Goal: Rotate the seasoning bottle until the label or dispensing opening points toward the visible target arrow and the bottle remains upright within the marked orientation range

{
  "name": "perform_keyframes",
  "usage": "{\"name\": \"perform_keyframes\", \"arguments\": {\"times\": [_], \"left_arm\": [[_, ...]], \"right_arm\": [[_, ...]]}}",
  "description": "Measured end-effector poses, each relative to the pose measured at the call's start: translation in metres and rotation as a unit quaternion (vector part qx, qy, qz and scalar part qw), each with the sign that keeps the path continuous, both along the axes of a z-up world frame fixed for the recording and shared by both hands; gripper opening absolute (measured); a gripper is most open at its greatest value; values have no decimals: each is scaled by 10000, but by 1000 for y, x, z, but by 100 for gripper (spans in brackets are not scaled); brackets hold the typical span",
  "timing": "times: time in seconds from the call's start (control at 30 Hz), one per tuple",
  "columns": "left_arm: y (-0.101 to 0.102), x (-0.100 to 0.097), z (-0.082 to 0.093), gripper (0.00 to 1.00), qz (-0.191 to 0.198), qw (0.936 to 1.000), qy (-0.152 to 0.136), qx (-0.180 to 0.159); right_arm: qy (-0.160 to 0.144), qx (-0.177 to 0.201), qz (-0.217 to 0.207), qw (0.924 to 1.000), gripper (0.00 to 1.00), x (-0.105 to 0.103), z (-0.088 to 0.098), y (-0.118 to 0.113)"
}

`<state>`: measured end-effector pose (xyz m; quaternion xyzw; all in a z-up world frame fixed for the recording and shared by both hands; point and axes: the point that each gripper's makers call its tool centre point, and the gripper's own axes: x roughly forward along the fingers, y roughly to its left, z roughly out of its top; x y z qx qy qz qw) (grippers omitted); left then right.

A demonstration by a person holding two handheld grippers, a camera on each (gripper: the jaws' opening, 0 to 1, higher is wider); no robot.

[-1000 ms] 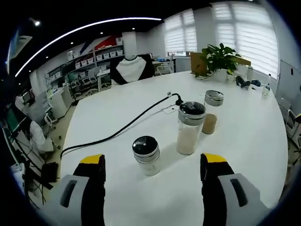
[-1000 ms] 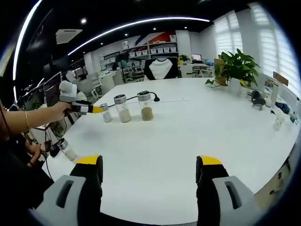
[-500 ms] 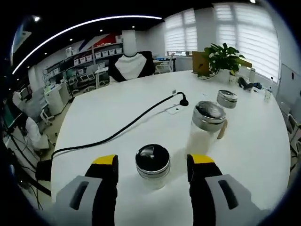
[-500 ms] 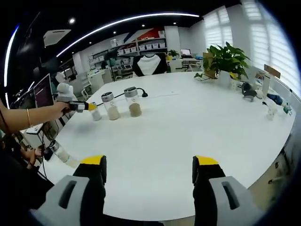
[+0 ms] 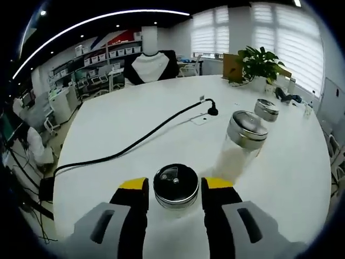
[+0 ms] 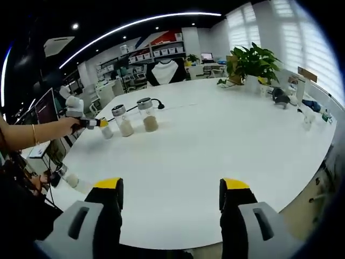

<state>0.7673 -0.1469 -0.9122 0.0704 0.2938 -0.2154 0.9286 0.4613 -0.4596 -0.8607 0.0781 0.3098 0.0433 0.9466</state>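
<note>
A small seasoning bottle point(image 5: 176, 186) with a black-topped metal lid stands upright on the white table point(image 5: 135, 118). It sits right between the yellow-tipped jaws of my left gripper point(image 5: 176, 189), which hug the lid on both sides. From the right gripper view, the same bottle point(image 6: 107, 131) is far off at the left, with the left gripper point(image 6: 89, 123) at it in a person's hand. My right gripper point(image 6: 170, 186) hangs open over bare table with nothing between its jaws.
Behind the small bottle stand a taller jar point(image 5: 243, 135) of pale powder and a third jar point(image 5: 267, 109). A black cable point(image 5: 135, 145) runs across the table. A potted plant point(image 5: 259, 62) stands at the far edge. Another bottle point(image 6: 69, 178) lies near the table's left edge.
My left gripper moved in on the small bottle and its jaws narrowed from wide apart to snug around the lid. The right gripper's jaws stayed wide while its view drifted slightly.
</note>
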Motion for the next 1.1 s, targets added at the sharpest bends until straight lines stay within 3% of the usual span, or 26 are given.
{"name": "perform_keyframes", "arguments": {"times": [0.23, 0.47, 0.77, 1.0, 1.03, 1.1], "left_arm": [[-2, 1, -1, 34, -6, 9999, 5, 134], [-6, -20, 0, 34, -181, 9994, 66, 274], [-34, -82, -1, 34, -630, 9978, 128, 168], [-65, -134, -4, 34, -1314, 9912, 96, 164], [-67, -145, -8, 34, -1383, 9899, 247, 206], [-73, -152, -7, 34, -1411, 9897, 162, 206]], "right_arm": [[40, 77, -75, 9999, 71, -4, -3, -1], [91, 156, -65, 9998, 71, -6, -4, 1], [119, 216, 69, 9997, 71, -5, -8, 9], [131, 221, 268, 9993, 71, -8, -8, 19], [135, 222, 309, 9992, 71, -9, -8, 20], [150, 225, 363, 9990, 71, -10, -9, 22]]}}
